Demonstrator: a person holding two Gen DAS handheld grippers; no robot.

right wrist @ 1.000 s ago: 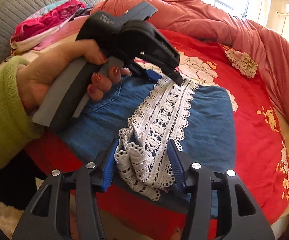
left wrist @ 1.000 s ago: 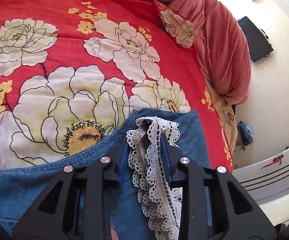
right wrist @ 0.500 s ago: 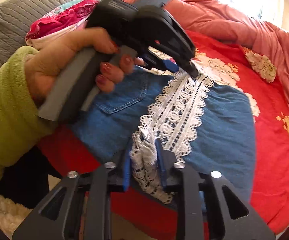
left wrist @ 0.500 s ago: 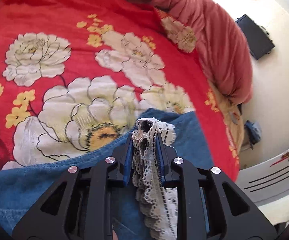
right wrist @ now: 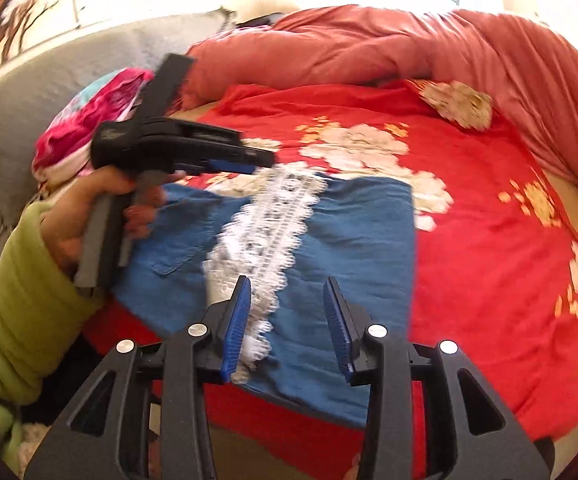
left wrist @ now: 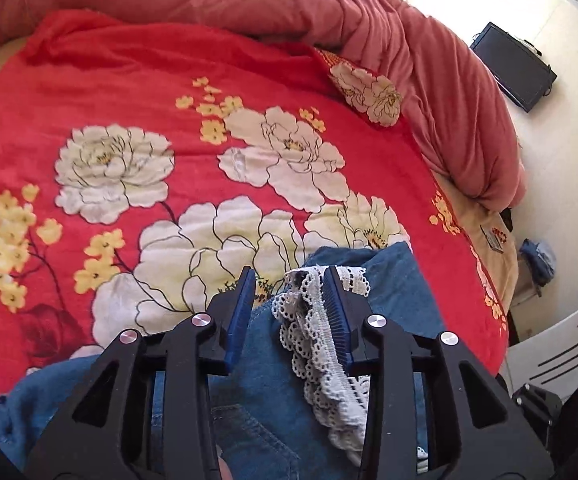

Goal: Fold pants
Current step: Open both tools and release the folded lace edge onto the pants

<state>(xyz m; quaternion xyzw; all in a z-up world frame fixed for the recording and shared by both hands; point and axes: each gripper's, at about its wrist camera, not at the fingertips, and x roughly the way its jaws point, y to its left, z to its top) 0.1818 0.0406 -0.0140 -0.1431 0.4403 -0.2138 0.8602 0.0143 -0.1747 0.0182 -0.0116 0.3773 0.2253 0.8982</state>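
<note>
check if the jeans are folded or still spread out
Folded: the jeans lie as a compact blue rectangle on the red bedspread, lace strip across the top, no legs trailing out.

Blue denim pants (right wrist: 353, 240) are trimmed with white lace (right wrist: 265, 232). A red bedspread (left wrist: 129, 92) is printed with cream peonies, yellow blossoms at nine o'clock.
</note>
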